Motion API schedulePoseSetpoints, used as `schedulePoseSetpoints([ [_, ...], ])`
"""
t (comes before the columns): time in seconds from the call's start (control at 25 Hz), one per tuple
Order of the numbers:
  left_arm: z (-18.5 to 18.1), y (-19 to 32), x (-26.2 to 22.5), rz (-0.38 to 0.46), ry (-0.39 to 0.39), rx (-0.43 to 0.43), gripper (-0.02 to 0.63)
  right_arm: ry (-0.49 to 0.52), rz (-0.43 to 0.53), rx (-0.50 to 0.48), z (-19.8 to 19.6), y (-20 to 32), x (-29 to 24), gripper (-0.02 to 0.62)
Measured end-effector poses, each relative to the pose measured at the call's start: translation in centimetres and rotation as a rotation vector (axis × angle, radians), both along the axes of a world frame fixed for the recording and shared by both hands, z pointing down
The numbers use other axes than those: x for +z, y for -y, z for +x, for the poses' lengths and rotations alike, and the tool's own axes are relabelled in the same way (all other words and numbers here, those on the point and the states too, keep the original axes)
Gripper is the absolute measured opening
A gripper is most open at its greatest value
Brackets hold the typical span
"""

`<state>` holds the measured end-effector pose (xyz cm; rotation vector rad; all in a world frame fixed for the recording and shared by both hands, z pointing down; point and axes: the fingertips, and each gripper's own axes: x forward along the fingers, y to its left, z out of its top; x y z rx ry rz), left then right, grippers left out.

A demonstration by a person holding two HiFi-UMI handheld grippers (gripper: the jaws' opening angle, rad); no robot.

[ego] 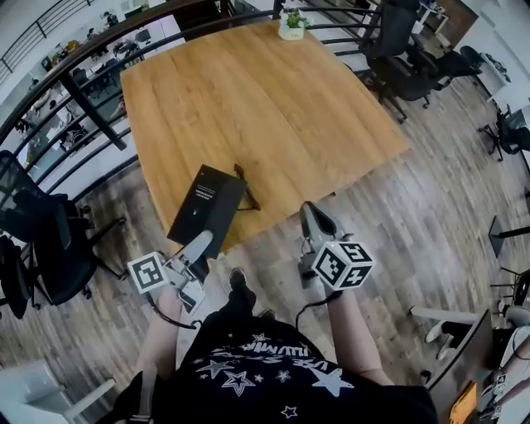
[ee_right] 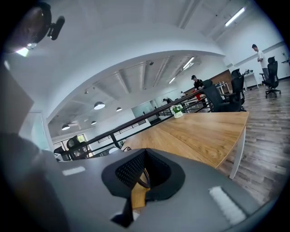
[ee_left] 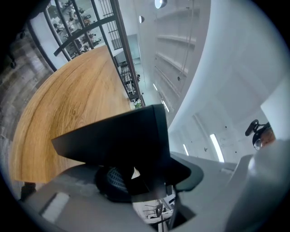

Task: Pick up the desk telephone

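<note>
Chairs [ego: 396,51] flank the table [ego: 273,116]; plant [ego: 291,23] sits far beyond desk telephone [ego: 207,203].

Bench: broad light-wood top [ego: 273,99] on a white leg [ee_right: 239,149].
Floor: grey-brown wood planks [ego: 431,215].
Railing: dark metal bars [ego: 74,91] along the bench's far and left sides.
Chairs: black office chairs [ego: 397,50] by the far right corner, another [ego: 41,240] at the left.
Plant: small green pot plant [ego: 291,23] at the bench's far edge.
Ceiling: white and curved, with round lamps [ee_right: 99,105] and strip lights [ee_right: 234,16].
Walls: plain white [ee_left: 235,68].
</note>
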<state>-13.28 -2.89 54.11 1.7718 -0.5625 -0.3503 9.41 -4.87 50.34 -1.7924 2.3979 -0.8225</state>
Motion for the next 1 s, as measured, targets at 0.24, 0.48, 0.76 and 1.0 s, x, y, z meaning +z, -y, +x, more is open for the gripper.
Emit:
schedulePoseSetpoints([
  [0.24,1.1,-5.0,-0.8,0.005,-0.002,0.018,0.213,-0.003,0.024,-0.011,0.3,-4.7,-0.9,0.000],
  [0.48,1.1,-9.4,-2.0,0.027,-0.006,0.013,0.213,0.005,0.042,-0.021,0.3,-8.9,-1.9,0.000],
  [0.76,1.1,-13.7,-2.6,0.036,-0.006,-0.007,0.213,0.009,0.051,-0.042,-0.1,-13.0,-2.2,0.000],
  [1.0,1.0,-16.1,-3.1,0.060,-0.019,-0.013,0.213,0.014,0.062,-0.070,-1.2,-15.3,-2.1,0.000],
])
